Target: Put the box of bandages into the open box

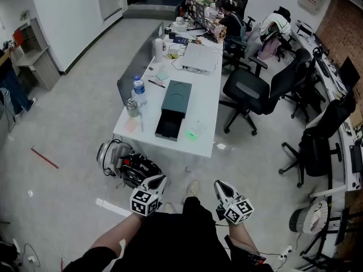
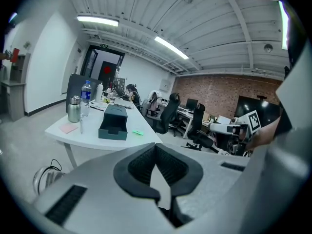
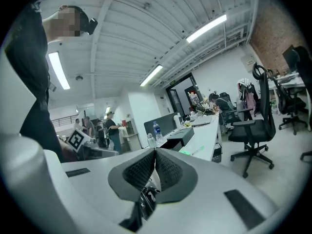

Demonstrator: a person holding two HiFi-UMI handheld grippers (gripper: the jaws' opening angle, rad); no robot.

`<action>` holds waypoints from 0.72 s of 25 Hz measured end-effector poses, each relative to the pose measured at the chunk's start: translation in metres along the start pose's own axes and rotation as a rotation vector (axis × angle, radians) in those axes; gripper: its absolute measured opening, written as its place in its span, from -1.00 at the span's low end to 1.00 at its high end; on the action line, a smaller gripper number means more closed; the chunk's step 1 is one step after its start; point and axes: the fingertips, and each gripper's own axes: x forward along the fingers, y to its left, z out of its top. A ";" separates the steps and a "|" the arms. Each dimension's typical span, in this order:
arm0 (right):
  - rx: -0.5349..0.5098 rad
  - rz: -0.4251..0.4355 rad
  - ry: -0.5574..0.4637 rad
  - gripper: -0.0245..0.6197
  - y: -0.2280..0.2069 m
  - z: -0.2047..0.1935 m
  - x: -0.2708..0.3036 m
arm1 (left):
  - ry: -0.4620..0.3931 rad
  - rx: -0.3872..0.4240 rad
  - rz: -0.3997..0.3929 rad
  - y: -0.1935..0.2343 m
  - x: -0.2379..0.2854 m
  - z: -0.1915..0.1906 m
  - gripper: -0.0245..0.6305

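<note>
While the person stands back from the white table [image 1: 205, 100], the left gripper [image 1: 157, 182] and right gripper [image 1: 223, 188] sit at the bottom centre of the head view, both with jaws pressed together on nothing. The small green box of bandages [image 1: 195, 132] lies mid-frame on the tabletop, just right of the dark open box [image 1: 172, 118].

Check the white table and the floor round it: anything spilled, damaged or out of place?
Nothing on the table looks spilled or damaged. Only the floor is untidy: a heap of gear with cables lies by the table's near end, and a red strip lies further left.
</note>
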 end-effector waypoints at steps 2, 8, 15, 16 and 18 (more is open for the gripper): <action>0.012 -0.007 -0.015 -0.84 0.002 0.002 0.000 | -0.001 -0.005 0.005 0.002 -0.003 -0.001 -0.90; -0.001 0.002 0.014 -0.84 0.010 -0.003 0.007 | -0.004 -0.018 0.019 0.009 -0.013 -0.005 -0.90; -0.020 0.029 0.051 -0.84 0.016 -0.002 0.024 | -0.020 -0.045 0.065 0.025 -0.025 -0.008 -0.90; -0.021 0.034 0.055 -0.84 0.017 -0.002 0.028 | -0.021 -0.050 0.073 0.028 -0.027 -0.009 -0.90; -0.024 0.046 0.060 -0.84 0.017 0.000 0.037 | -0.022 -0.060 0.088 0.035 -0.028 -0.009 -0.90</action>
